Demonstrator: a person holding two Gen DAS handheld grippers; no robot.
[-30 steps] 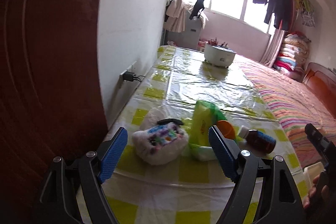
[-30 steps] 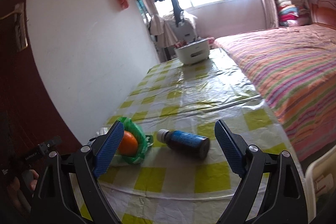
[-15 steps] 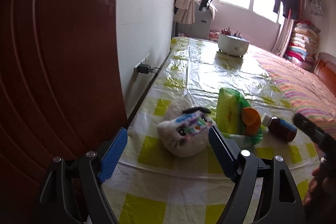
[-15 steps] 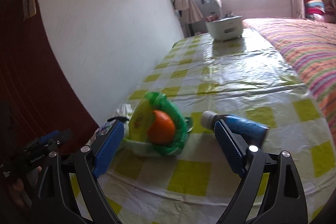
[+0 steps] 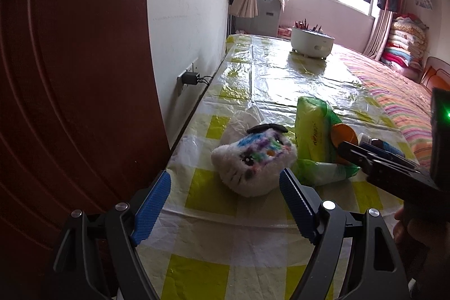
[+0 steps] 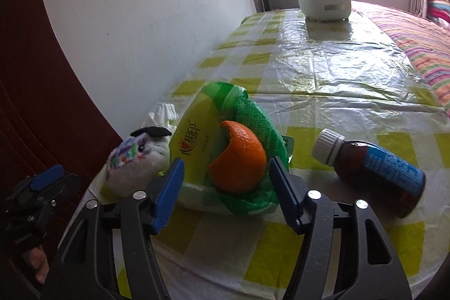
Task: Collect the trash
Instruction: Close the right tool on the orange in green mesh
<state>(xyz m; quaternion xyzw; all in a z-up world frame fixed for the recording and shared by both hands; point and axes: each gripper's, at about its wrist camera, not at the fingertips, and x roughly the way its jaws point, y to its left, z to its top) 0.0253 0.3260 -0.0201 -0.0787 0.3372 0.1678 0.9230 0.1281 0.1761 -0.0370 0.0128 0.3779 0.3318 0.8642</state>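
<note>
**Two hand-held grippers hovering over clutter on a checked tablecloth**

The right gripper (image 6: 226, 184) is pointing down at a curved piece of orange peel (image 6: 239, 159) that is lying on a green tissue pack (image 6: 213, 131). Its jaws are closing, with the peel and the pack's near end showing between the blue pads, which are not yet pressing on either. In the left view this gripper is covering the near edge of the peel (image 5: 343, 135) and most of a brown bottle (image 5: 378, 146). The right view is showing the bottle (image 6: 377, 165) whole, lying on its side to the right of the pack with a white cap and a blue label.

The left gripper (image 5: 225, 208) is standing with its jaws wide apart and nothing between them, just short of a white plush toy (image 5: 254, 162) with coloured patches. A crumpled tissue (image 6: 164, 113) is poking out behind the toy, partly hidden.

Everything is resting on a table (image 5: 281, 80) under a glossy yellow-and-white cloth, running along a white wall with a plugged-in socket (image 5: 187, 79). A white pot (image 6: 324, 3) is standing at the far end. A striped bed (image 5: 399, 100) is lying to the right, cut off by the frame. Clothes are hanging across the bright far window, too backlit to make out. A dark red door (image 5: 70, 75) is filling the left.
</note>
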